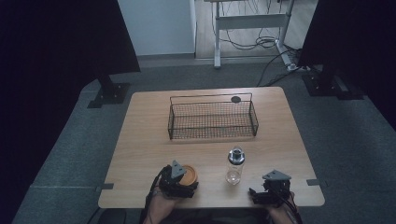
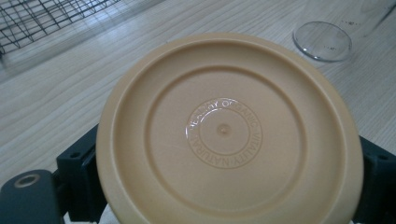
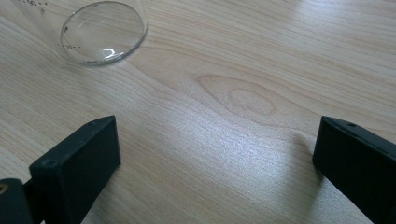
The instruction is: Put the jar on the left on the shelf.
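Note:
A round tan lid (image 2: pixel 224 130) with embossed lettering at its centre sits between the jaws of my left gripper (image 2: pixel 224 182), which is shut on it from both sides. From above, the lid (image 1: pixel 189 174) lies near the table's front edge with the left gripper (image 1: pixel 186 181) around it. A clear bottle (image 1: pixel 235 165) with a dark cap stands upright between the two grippers; its glass base (image 3: pixel 103 31) is seen up close. My right gripper (image 1: pixel 270 190) rests at the front right, open, with bare wood between its jaws (image 3: pixel 215 154).
A black wire basket (image 1: pixel 212 119) stands across the back middle of the wooden table (image 1: pixel 140 140). A small dark disc (image 1: pixel 236 99) lies behind it. Bare wood lies between the basket and the bottle. Dark stands and cables are on the floor beyond.

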